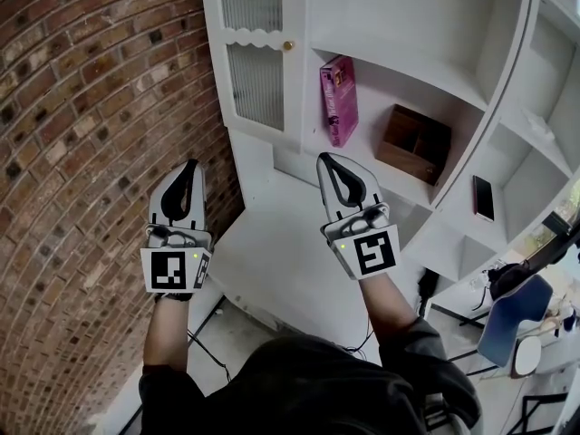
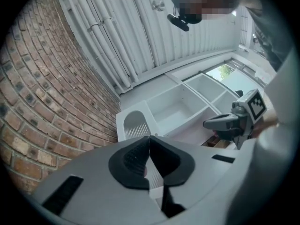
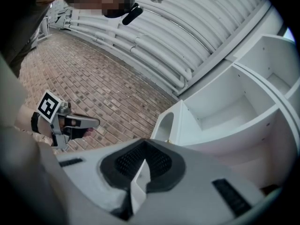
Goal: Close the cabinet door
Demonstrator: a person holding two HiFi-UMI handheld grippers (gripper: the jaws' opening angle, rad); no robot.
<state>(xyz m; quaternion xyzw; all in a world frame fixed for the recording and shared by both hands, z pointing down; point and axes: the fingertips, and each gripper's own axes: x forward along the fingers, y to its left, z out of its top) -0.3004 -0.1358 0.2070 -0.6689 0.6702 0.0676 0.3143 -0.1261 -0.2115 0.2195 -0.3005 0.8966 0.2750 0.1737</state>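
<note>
Jaws on left gripper (image 1: 189, 167) and right gripper (image 1: 329, 159) are closed, both empty. Cabinet door (image 1: 256, 62) stands ahead and above, between them, long axis upright — knob (image 1: 288, 45) edge nearer the right gripper.

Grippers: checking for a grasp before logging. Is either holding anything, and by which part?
Nothing is held: left gripper and right gripper are both shut and empty.
</note>
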